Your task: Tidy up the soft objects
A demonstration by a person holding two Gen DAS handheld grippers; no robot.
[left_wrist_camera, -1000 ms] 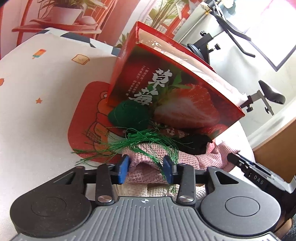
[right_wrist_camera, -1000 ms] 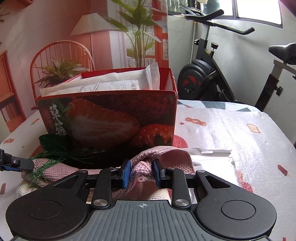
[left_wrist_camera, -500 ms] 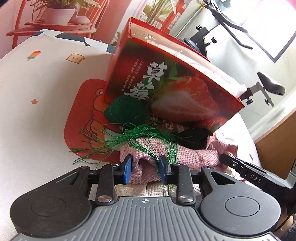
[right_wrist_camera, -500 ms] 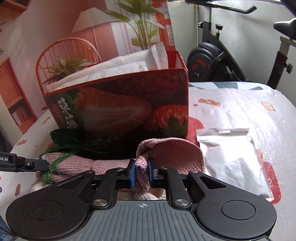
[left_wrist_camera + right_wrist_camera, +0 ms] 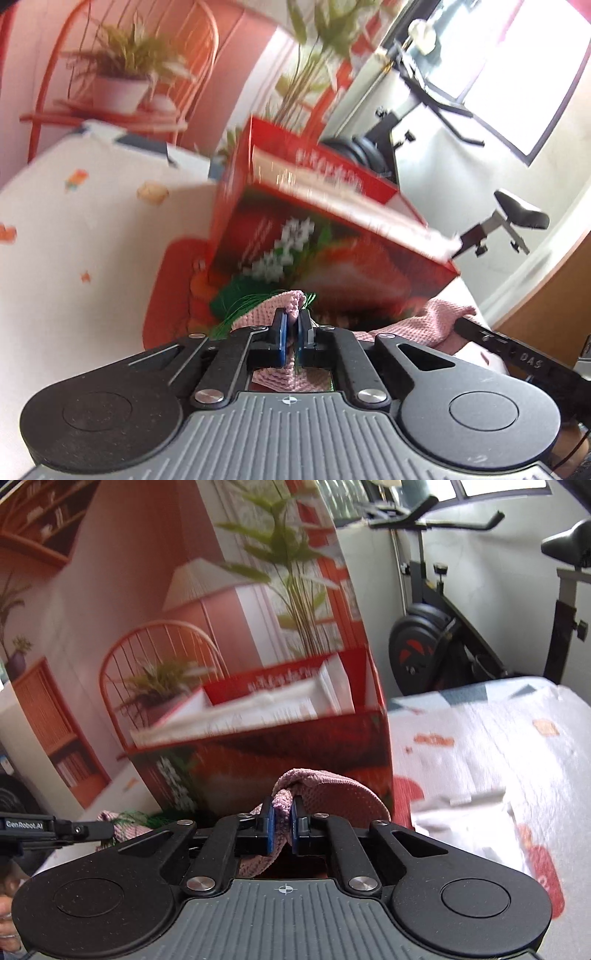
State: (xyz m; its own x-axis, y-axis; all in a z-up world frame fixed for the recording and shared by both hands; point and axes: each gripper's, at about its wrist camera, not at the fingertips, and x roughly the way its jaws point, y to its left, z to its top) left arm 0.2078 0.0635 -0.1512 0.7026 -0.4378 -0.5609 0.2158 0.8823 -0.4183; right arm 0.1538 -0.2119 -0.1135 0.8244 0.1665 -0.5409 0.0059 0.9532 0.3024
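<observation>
Both the left gripper (image 5: 291, 334) and right gripper (image 5: 281, 825) pinched the pink cloth (image 5: 332, 788). The red box (image 5: 332, 236) stood right behind it, green threads (image 5: 236, 314) beside.

A pink knitted cloth (image 5: 291, 301) is seen low at frame centre, bunched and pinched, green tinsel threads (image 5: 236, 310) draped over it.

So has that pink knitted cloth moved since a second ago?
Yes. The pink cloth has been lifted: pinched by the left gripper and the right gripper, it now sits higher against the red strawberry box.
</observation>
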